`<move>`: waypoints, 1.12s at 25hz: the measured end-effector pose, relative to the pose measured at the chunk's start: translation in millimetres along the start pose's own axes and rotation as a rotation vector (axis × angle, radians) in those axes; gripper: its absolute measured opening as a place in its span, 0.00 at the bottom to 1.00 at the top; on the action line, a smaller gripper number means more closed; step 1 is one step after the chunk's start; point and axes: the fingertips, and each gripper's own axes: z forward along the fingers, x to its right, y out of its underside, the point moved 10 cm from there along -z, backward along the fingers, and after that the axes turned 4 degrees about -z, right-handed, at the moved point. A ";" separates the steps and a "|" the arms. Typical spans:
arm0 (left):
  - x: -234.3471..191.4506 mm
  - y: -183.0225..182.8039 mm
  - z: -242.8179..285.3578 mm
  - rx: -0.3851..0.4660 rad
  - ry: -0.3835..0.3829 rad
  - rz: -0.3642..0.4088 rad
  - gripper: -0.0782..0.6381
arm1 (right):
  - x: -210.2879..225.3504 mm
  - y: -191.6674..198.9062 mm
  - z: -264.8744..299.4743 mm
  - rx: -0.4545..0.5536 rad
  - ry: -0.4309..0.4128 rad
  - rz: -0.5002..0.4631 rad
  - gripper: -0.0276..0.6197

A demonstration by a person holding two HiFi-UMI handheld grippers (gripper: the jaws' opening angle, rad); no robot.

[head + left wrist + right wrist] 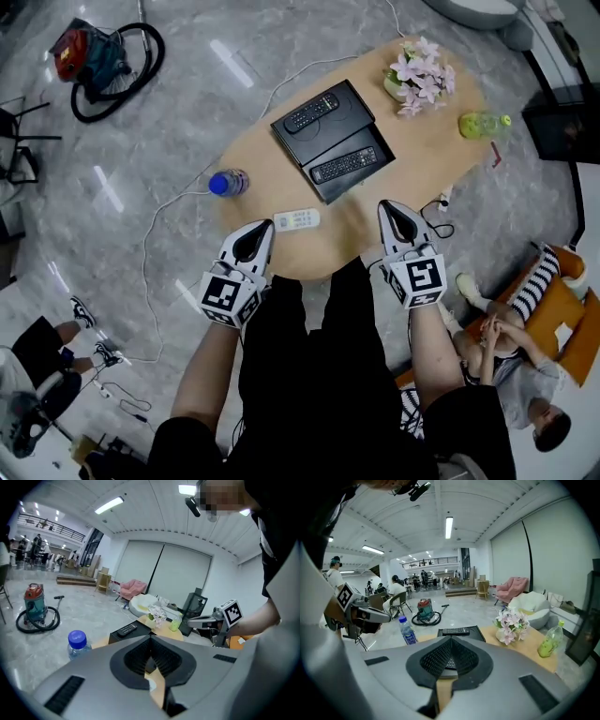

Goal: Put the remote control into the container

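On the wooden table stands a black container in two parts. One black remote lies on the flat upper part; a second black remote lies in the open tray beside it. Nearer the table's front edge rests a white remote. My left gripper hovers at the front edge just left of the white remote, jaws shut and empty. To the right, my right gripper is also shut with nothing in it.
A blue-capped water bottle stands at the table's left edge. Pink flowers and a green bottle sit at the far right. A vacuum cleaner and cables lie on the floor; a person sits at lower right.
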 end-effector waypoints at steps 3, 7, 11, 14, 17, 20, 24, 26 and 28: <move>3.0 -12.5 -9.7 -0.025 0.053 0.033 0.12 | -12.2 -15.2 -12.1 0.017 0.032 0.036 0.06; 4.9 -23.7 -21.2 -0.037 0.092 0.049 0.12 | -29.7 -28.5 -16.6 0.004 0.004 0.044 0.06; 0.1 -29.5 -29.5 -0.034 0.115 0.061 0.12 | -47.5 -33.1 -13.3 -0.025 -0.008 -0.031 0.06; -3.8 -30.6 -33.3 -0.045 0.121 0.075 0.12 | -56.7 -32.3 -11.2 -0.034 -0.012 -0.053 0.06; -4.8 -31.0 -34.8 -0.058 0.129 0.081 0.12 | -59.9 -31.3 -9.0 -0.043 -0.011 -0.051 0.06; -4.6 -26.4 -32.9 -0.085 0.139 0.102 0.12 | -61.5 -28.3 -6.4 -0.046 -0.027 -0.047 0.06; -6.0 -13.8 -25.2 -0.133 0.144 0.144 0.12 | -67.2 -16.2 1.1 -0.068 -0.058 -0.063 0.06; -5.6 -7.6 -18.0 -0.149 0.142 0.208 0.12 | -69.9 -8.3 3.1 -0.079 -0.065 -0.058 0.06; -4.6 3.0 -6.0 -0.188 0.155 0.265 0.16 | -72.1 1.9 2.4 -0.085 -0.061 -0.051 0.06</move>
